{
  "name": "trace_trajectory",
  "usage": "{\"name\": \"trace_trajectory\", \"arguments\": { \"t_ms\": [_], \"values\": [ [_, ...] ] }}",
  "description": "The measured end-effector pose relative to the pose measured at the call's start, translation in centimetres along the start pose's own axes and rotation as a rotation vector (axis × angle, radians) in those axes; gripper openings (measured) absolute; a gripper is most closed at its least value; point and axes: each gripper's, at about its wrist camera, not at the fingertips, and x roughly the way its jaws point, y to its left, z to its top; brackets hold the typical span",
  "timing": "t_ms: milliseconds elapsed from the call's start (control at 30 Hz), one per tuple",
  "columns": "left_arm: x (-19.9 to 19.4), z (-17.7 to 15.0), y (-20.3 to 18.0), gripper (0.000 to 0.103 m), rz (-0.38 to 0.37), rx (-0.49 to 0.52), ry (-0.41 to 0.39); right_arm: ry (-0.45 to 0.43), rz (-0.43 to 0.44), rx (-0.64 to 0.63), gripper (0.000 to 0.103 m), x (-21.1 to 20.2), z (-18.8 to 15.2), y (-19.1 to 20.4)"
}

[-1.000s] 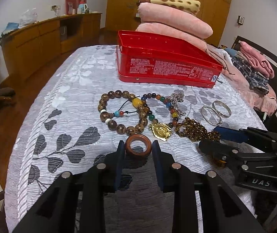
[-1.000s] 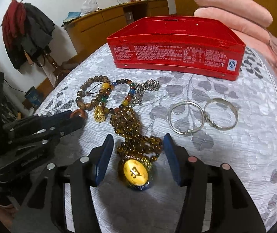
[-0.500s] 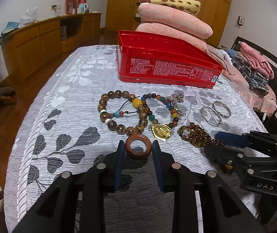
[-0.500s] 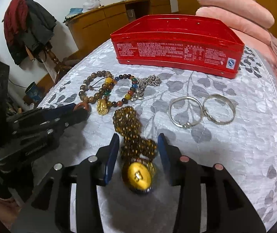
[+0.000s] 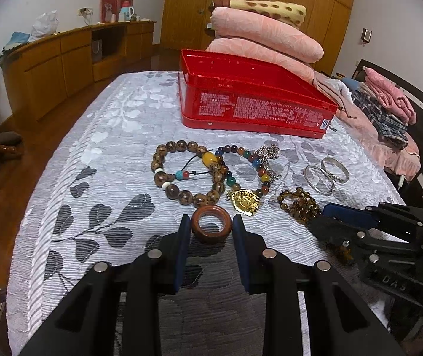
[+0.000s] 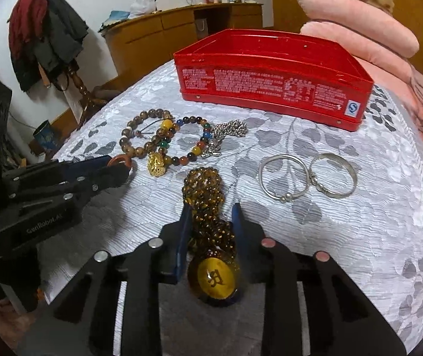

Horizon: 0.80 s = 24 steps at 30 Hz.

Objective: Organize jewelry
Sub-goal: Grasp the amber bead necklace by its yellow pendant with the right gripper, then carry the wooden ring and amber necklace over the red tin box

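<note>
While the red tin stands at the far side of the bed, the wooden ring is clamped between the narrowed fingers of the left gripper, nearer than the tin. Nearer still, the amber bead necklace is pinched by the right gripper. Two silver bangles and two bead bracelets are laid in front of the tin.
</note>
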Motion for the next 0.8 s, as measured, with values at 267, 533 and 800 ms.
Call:
{"name": "trace_trajectory", "arguments": {
  "t_ms": [267,533,800],
  "values": [
    [-0.6,0.3,-0.5,0.029,-0.002,0.013,-0.02,-0.008,-0.009,0.019,0.022,-0.9,0.0,-0.2],
    [-0.1,0.0,-0.7,0.029,-0.007,0.014,-0.004,0.029,-0.014,0.002,0.032,0.6,-0.3,0.2],
    [0.1,0.1,-0.7,0.029,-0.012,0.014,-0.003,0.014,-0.031,-0.011,0.023,0.4,-0.2,0.3]
  ]
}}
